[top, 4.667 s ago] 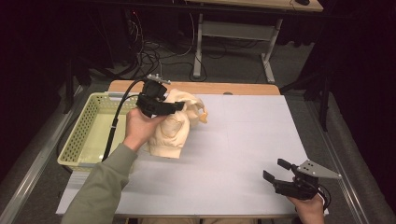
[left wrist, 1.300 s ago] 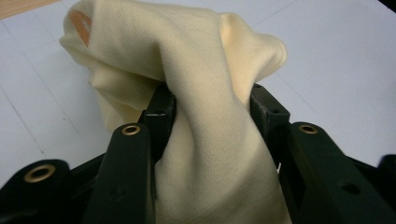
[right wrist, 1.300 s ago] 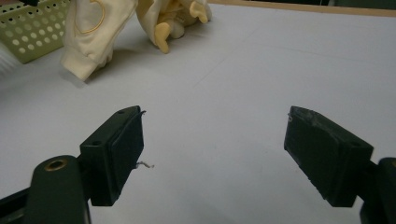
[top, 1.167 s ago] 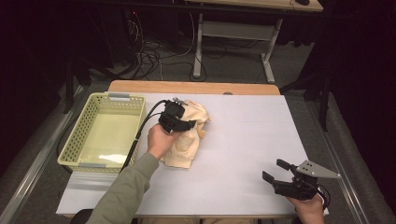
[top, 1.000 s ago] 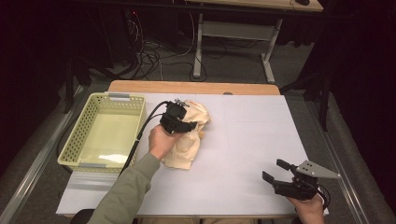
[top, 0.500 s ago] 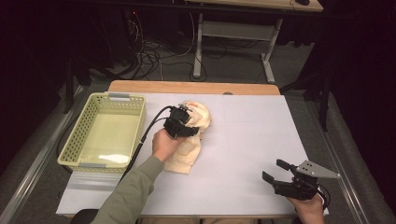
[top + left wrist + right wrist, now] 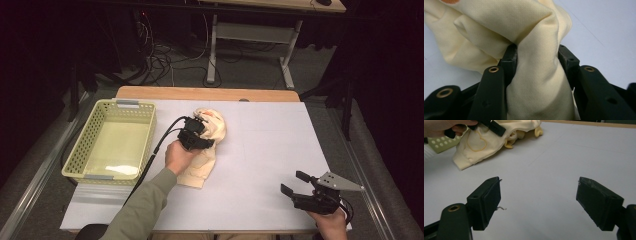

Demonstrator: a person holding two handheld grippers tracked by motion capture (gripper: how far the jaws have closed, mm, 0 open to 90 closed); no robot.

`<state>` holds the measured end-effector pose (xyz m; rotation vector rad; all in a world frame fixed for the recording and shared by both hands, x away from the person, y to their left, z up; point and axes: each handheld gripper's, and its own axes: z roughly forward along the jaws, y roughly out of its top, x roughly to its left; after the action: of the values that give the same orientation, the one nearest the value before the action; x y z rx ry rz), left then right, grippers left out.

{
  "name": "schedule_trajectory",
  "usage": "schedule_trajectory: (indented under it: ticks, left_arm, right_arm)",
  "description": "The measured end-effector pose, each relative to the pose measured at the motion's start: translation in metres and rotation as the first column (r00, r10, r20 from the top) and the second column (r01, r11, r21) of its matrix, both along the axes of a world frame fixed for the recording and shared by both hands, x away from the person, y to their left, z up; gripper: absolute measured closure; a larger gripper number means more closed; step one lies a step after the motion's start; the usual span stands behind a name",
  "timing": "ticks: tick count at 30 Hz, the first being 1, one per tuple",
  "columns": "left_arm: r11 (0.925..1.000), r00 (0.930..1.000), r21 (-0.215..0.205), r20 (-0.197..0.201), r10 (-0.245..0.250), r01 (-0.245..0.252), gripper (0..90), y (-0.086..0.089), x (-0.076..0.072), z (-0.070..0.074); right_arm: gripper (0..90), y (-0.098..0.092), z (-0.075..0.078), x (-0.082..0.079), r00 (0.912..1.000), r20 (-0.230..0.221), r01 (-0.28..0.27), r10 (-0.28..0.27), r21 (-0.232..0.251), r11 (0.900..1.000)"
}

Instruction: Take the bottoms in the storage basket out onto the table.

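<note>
While the left gripper (image 7: 201, 134) clenches a thick fold of the cream garment (image 7: 206, 155), these lines take the yellow basket (image 7: 90, 145) as the landmark

Just changed: over the last seconds the left hand (image 7: 177, 156) has carried its fold away from the basket toward the middle of the white mat, then eased it downward; the garment has travelled with it and is now bunched higher at the far end

Meaning for the work: by my judgement this is a drag-and-reposition step, with the cloth being brought to open space for spreading or folding, not yet laid flat

Left jaws: grasping the garment (image 7: 536, 75), fabric packed between both pads and bulging above them

Right jaws: released, spread wide with nothing between them; the right gripper (image 7: 537, 205) hovers low over the mat, well apart from the basket on the side beyond the garment, and has kept its place

Garment's place: on the mat just beside the basket's right wall, near but not touching it; a heart outline shows on its near part

Surface: white mat (image 7: 270, 150) over a wooden tabletop whose bare edge shows at the far side

Room: dark, with cables on the floor and a desk frame beyond the basket
</note>
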<state>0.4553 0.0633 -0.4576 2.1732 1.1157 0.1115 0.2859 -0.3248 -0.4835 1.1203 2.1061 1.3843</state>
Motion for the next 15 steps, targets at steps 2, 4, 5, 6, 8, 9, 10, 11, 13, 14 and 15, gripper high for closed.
schedule_trajectory:
  ticks: [2,4,5,6,8,9,10,11,13,14,15]
  left_arm:
    - [1.0000,1.0000,-0.001,-0.006,0.000,0.000,56.8,-0.001,0.000,-0.002]
    - [1.0000,0.9999,-0.002,-0.012,0.001,-0.001,56.2,-0.001,0.001,-0.004]
    - [1.0000,0.9999,0.001,-0.015,-0.001,0.001,55.7,-0.001,0.001,-0.005]
    - [1.0000,0.9999,0.006,-0.017,-0.003,0.003,55.3,-0.002,0.001,-0.006]
    - [0.9999,0.9998,0.009,-0.021,-0.004,0.004,54.2,-0.003,0.002,-0.008]
    - [0.9999,0.9997,0.013,-0.024,-0.004,0.004,53.0,-0.004,0.002,-0.009]
    - [0.9999,0.9997,0.016,-0.023,-0.004,0.005,51.3,-0.004,0.002,-0.010]
    - [0.9998,0.9997,0.018,-0.024,-0.006,0.006,49.7,-0.005,0.002,-0.010]
    - [0.9997,0.9996,0.024,-0.027,-0.007,0.007,46.4,-0.007,0.002,-0.012]
    - [0.9996,0.9995,0.028,-0.029,-0.009,0.010,45.0,-0.007,0.002,-0.013]
    - [0.9996,0.9995,0.028,-0.031,-0.009,0.010,43.7,-0.008,0.002,-0.014]
  right_arm:
    - [20.2,0.000,0.000,0.000,1.0000,0.001,-0.001,0.001,-0.002,1.000]
    - [20.2,0.000,0.000,0.000,1.0000,0.000,-0.001,0.001,-0.001,1.000]
    - [20.2,0.000,0.000,0.000,1.0000,0.000,-0.001,0.001,-0.001,1.000]
    - [20.2,0.000,0.000,0.000,1.0000,0.000,-0.001,0.001,-0.002,1.000]
    - [20.2,0.000,0.000,0.000,1.0000,0.000,-0.001,0.001,-0.001,1.000]
    - [20.2,0.000,0.000,0.000,1.0000,0.000,-0.001,0.001,-0.002,1.000]
    - [20.2,0.000,0.000,0.000,1.0000,0.000,-0.001,0.001,-0.002,1.000]
    - [20.3,0.000,0.000,0.000,1.0000,0.000,-0.002,0.002,-0.002,1.000]
    - [20.2,0.000,0.000,0.000,1.0000,0.000,-0.002,0.002,-0.001,1.000]
    - [20.2,0.000,0.000,0.000,1.0000,0.000,-0.001,0.001,-0.001,1.000]
    - [20.2,0.000,0.000,0.000,1.0000,0.000,-0.001,0.001,-0.001,1.000]
